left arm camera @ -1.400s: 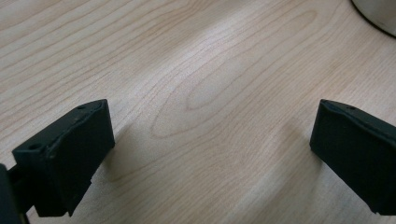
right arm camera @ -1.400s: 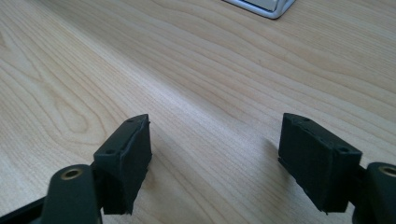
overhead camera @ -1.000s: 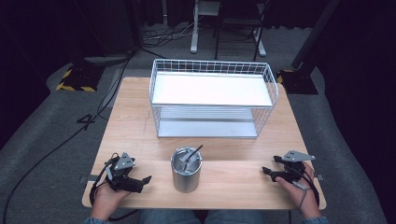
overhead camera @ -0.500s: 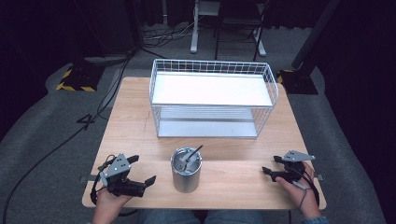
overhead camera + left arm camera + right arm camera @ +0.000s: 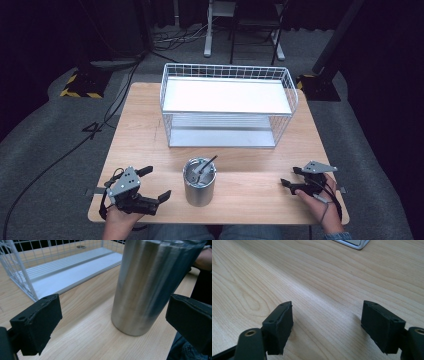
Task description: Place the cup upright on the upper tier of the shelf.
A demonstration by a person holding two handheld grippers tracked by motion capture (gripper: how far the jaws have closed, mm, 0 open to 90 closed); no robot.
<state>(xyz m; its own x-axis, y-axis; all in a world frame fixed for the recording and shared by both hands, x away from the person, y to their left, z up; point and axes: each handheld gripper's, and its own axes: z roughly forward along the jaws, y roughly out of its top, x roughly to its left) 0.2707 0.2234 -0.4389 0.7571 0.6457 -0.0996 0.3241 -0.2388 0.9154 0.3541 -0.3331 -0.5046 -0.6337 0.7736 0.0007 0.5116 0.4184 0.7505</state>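
Note:
A brushed steel cup (image 5: 199,186) stands upright near the table's front edge, with a dark utensil handle (image 5: 207,163) sticking out of it. My left gripper (image 5: 156,183) lies left of the cup, open wide and pointing at it, with a gap between them. In the left gripper view the cup (image 5: 150,285) rises just ahead of the left gripper (image 5: 116,315), a little to the right, not between the jaws. My right gripper (image 5: 289,177) rests open at the front right, its jaws empty. The right gripper (image 5: 327,320) hovers low over bare wood.
A white wire basket (image 5: 227,71) with a white shelf and a lower tray stands at the middle and back of the wooden table (image 5: 145,135); its corner (image 5: 22,270) is close ahead on the left. A chair and cables lie on the floor beyond.
My left gripper has shifted slightly toward the cup and its jaws have spread wider. The right gripper and the cup have stayed put.

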